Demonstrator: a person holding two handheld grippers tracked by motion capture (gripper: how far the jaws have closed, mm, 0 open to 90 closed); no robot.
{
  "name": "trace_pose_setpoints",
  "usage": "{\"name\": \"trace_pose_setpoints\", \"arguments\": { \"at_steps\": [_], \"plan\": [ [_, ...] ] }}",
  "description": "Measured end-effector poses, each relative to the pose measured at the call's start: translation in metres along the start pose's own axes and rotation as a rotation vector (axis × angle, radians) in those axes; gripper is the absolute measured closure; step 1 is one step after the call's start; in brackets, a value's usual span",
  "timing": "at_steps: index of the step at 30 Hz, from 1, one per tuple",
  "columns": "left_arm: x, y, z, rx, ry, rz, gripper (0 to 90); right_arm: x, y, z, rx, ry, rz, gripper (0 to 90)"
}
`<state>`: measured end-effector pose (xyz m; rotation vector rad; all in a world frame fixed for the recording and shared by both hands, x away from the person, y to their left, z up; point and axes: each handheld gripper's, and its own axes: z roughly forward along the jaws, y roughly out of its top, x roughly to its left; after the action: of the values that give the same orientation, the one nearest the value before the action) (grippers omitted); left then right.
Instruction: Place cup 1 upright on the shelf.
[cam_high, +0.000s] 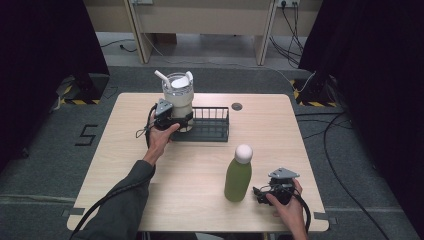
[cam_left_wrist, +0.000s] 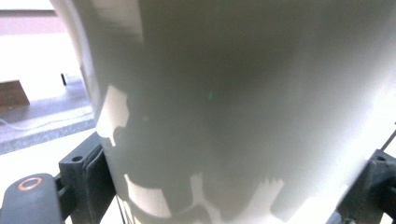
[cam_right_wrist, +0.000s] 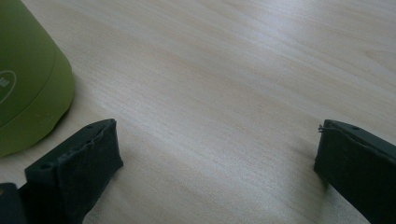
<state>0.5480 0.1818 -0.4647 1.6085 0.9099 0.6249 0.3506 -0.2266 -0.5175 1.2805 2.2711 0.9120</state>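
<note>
1. Left gripper, upper centre-left of the high view: jaws closed around the upright cream plastic tumbler with straw, at the left end of the black wire basket.
2. Right gripper, lower right: jaws wide open and empty, just right of the upright green bottle with white cap on the table.

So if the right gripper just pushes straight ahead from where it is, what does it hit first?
Probably nothing: the right gripper is open over bare table, and the green bottle stands just off to the side of one jaw. It might graze the bottle; depth is hard to judge.
</note>
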Motion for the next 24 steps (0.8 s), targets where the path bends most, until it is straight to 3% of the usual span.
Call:
{"name": "trace_pose_setpoints", "arguments": {
  "at_steps": [10, 11, 15, 16, 17, 24],
  "plan": [
    [-0.0029, -0.0018, -0.0017, 0.002, 0.001, 0.031, 10.4, 0.0001, -0.0001, 0.0002, -0.002, 0.0, 0.0, 0.4],
    [-0.0054, -0.0023, 0.0, -0.025, 0.0, 0.004, 10.4, 0.0001, -0.0001, 0.0002, -0.003, 0.0, -0.001, 0.4],
    [-0.0051, -0.0031, -0.0005, -0.029, -0.002, 0.0, 10.3, 0.0002, -0.0001, 0.0002, -0.004, 0.001, -0.001, 0.4],
    [-0.003, -0.0029, -0.0023, -0.004, -0.001, 0.029, 10.3, 0.0002, -0.0001, 0.0002, -0.004, 0.001, -0.001, 0.4],
    [-0.005, -0.0033, -0.0008, -0.028, -0.002, 0.004, 10.3, 0.0002, -0.0001, 0.0002, -0.004, 0.001, -0.001, 0.4],
    [-0.0058, -0.0055, -0.0003, -0.05, 0.0, -0.002, 10.1, 0.0003, -0.0001, 0.0002, -0.004, 0.001, -0.001, 0.4]
  ]
}}
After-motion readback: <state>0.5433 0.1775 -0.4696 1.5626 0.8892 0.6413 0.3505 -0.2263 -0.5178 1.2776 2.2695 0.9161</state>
